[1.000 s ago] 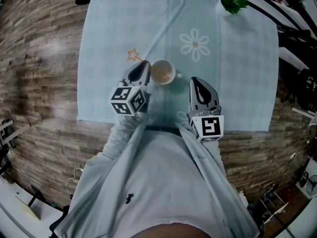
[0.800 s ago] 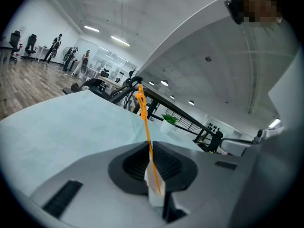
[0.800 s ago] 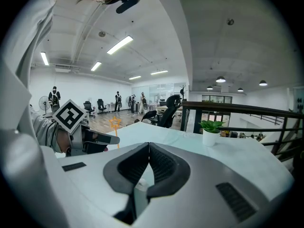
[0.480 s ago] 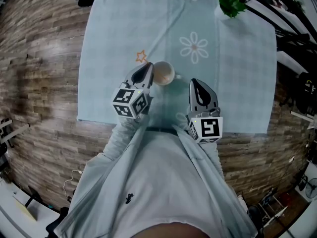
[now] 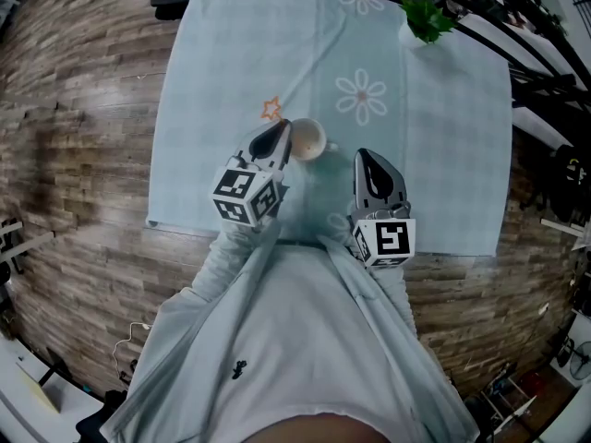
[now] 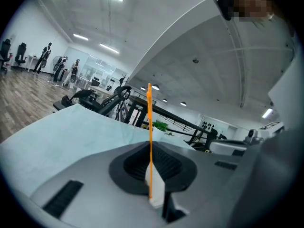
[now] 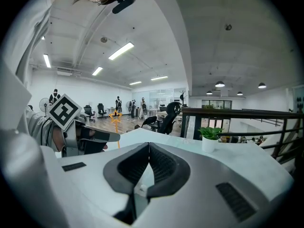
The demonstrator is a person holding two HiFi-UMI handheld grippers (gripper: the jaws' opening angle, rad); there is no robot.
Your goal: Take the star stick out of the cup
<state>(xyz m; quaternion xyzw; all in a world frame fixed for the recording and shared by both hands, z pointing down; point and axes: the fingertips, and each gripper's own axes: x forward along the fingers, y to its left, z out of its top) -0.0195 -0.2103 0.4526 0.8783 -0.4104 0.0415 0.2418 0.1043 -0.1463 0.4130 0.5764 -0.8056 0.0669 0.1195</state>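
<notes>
The star stick is a thin orange rod topped by an outlined star [image 5: 271,109]. In the left gripper view the rod [image 6: 149,127] runs straight up between the jaws. My left gripper [image 5: 274,141] is shut on it, right beside the left rim of the white cup [image 5: 307,139]. The stick's lower end is hidden by the jaws. My right gripper [image 5: 374,169] hovers to the right of the cup and nearer me, shut with nothing in it. From the right gripper view [image 7: 148,148] I see the star [image 7: 115,115] above the left gripper [image 7: 90,139].
A light blue cloth with daisy prints [image 5: 362,95] covers the table. A small potted plant [image 5: 425,17] stands at its far right corner, also in the right gripper view as the plant [image 7: 209,137]. Wood floor surrounds the table; dark railings run along the right.
The left gripper's jaws have closed on the stick. The star has swung nearer to the cup, so the stick stands more upright. The right gripper has barely moved.
</notes>
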